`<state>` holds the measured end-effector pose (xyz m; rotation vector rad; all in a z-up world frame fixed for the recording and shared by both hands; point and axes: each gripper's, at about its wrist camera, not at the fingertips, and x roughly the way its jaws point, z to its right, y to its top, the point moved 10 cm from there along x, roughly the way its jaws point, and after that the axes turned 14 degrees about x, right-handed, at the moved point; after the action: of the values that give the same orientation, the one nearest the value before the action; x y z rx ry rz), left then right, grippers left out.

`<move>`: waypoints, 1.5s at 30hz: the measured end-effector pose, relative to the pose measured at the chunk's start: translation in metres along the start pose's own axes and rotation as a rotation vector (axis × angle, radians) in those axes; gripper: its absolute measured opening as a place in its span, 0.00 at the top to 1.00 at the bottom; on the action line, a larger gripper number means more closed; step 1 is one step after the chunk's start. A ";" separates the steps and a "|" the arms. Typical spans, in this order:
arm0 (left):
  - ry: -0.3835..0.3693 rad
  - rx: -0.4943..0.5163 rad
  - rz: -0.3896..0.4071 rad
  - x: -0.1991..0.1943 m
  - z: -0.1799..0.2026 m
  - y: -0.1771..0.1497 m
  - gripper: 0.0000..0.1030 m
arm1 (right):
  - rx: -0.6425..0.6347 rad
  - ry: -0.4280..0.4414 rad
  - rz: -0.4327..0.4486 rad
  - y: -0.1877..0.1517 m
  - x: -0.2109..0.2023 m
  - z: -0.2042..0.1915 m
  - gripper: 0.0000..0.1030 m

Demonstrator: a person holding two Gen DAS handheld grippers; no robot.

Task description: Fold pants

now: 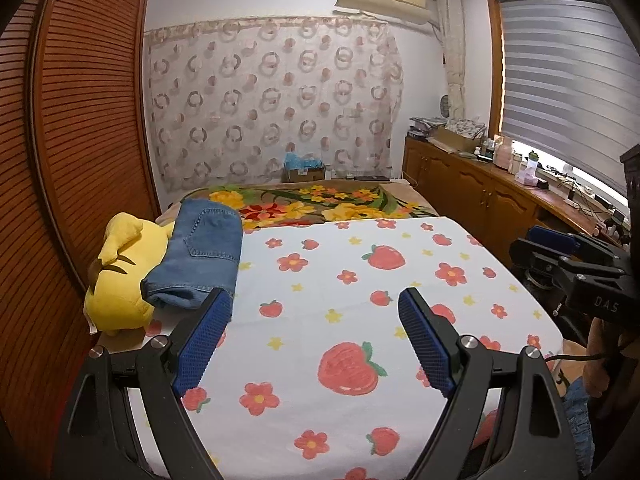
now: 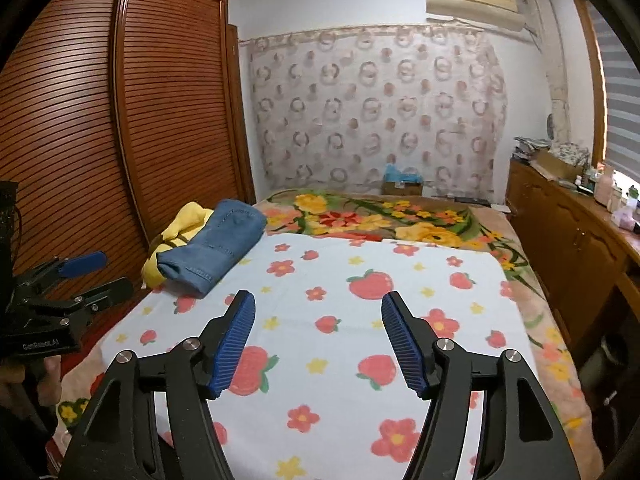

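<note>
Blue denim, the folded jeans (image 1: 200,256) lie at the far left of the strawberry-print sheet (image 1: 340,280), their long axis running from near to far, the folded end toward us and a back pocket facing up. They lean against a yellow plush toy (image 1: 120,276) beside the louvred wardrobe (image 1: 80,120). The left gripper (image 1: 316,336) hovers over the sheet with its jaws wide apart and empty; so does the right gripper (image 2: 318,340). Only the right wrist view shows the flowered blanket (image 2: 552,344) running down the bed's right edge.
</note>
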<state>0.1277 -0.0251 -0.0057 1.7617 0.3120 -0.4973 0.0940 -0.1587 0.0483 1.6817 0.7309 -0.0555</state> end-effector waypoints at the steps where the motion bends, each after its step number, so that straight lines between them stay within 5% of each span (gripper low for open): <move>1: 0.002 0.000 0.003 -0.002 0.000 0.002 0.16 | 0.005 -0.005 0.006 0.001 -0.003 -0.001 0.34; 20: 0.018 0.017 0.089 -0.029 0.000 0.044 0.16 | 0.055 -0.074 0.126 0.003 -0.047 -0.014 0.33; 45: 0.020 0.013 0.088 -0.032 -0.002 0.042 0.16 | 0.054 -0.079 0.124 -0.001 -0.045 -0.005 0.33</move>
<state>0.1195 -0.0320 0.0466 1.7858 0.2449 -0.4196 0.0557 -0.1736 0.0672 1.7626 0.5696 -0.0541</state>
